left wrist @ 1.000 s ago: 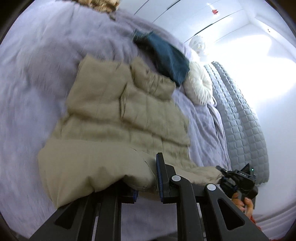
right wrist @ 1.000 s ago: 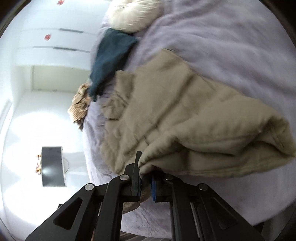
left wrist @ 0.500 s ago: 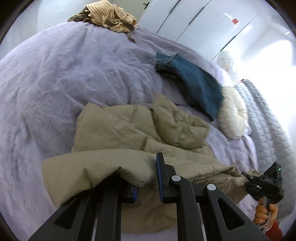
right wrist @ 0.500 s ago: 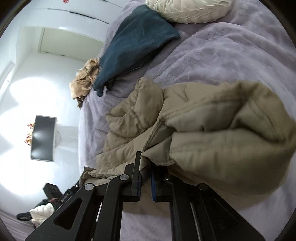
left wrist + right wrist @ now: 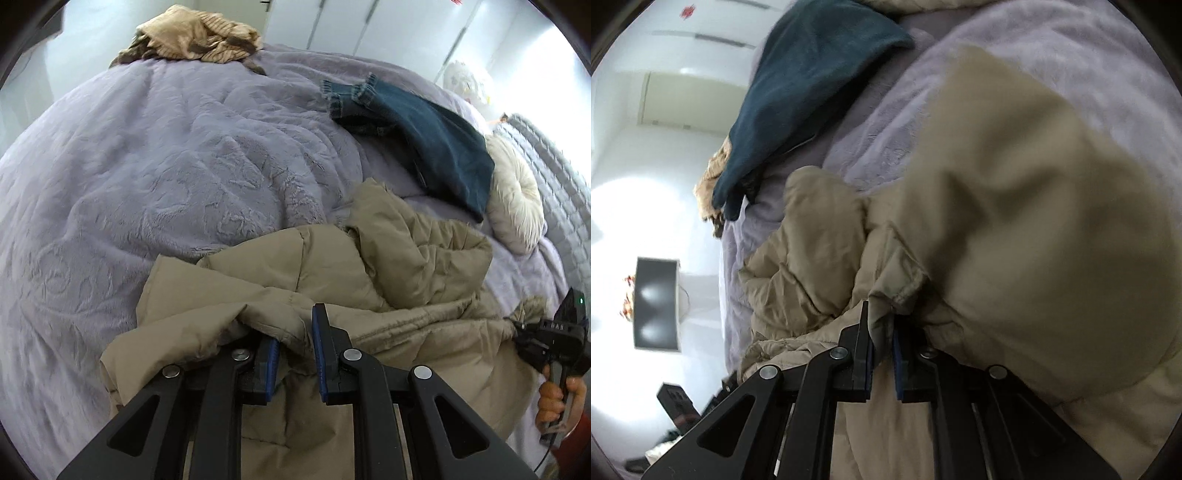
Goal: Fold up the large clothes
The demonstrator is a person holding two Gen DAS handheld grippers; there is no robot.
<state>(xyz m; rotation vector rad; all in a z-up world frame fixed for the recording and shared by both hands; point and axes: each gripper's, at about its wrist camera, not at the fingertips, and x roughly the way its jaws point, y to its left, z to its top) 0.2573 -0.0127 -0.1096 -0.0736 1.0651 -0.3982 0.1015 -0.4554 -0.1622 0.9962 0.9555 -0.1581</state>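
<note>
Left gripper point(image 5: 293, 354) fingers clamped on a fold of the khaki padded coat point(image 5: 399, 258); right gripper point(image 5: 882, 350) fingers likewise pinched on its hem, coat bunched on the lavender bed cover point(image 5: 166, 166). Step in hand, judged: carrying the gripped edge across for a fold; next, lay flat and align edges before release. Open cover to the left; folded jeans point(image 5: 424, 140) and round cushion point(image 5: 517, 206) nearby on the right.

Home bedroom: bed point(image 5: 155, 177) under lilac plush cover, round cushion point(image 5: 517, 206), white wardrobe doors point(image 5: 332, 26) (closed), clothes strewn.
</note>
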